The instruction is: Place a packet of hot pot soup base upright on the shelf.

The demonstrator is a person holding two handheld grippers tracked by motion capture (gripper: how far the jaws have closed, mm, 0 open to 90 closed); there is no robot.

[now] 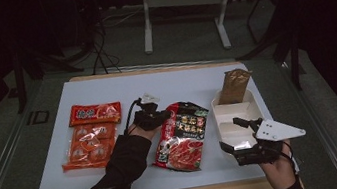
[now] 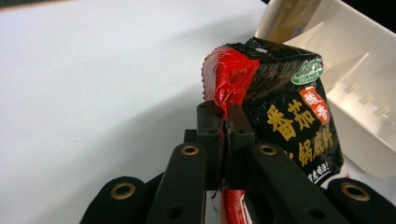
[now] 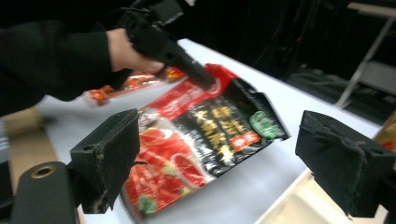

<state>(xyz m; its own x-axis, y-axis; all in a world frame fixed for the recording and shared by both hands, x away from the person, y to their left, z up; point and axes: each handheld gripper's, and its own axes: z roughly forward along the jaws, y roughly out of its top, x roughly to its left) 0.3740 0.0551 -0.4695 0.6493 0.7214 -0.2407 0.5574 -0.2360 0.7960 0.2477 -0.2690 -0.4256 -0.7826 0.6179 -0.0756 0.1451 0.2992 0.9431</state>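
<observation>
High view: left gripper [image 1: 164, 117] clamps the red-and-black packet [image 1: 182, 135] on the white surface [image 1: 105, 91].
Packet lies mid-surface, its upper left edge pinched tight between the left fingers [image 2: 208, 122]; white tray [image 1: 254, 109] just right of it; right gripper [image 1: 229, 137] over the tray's near end, fingers [image 3: 112, 149] wide apart, empty.

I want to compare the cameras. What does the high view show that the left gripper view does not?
The high view alone shows the orange packets, the brown pouch standing in the tray and the right gripper, jaws open. The left gripper view alone shows close up how the left gripper has its jaws shut on the sauce packet's red edge. Both show that packet, the white tray and the white table.
</observation>
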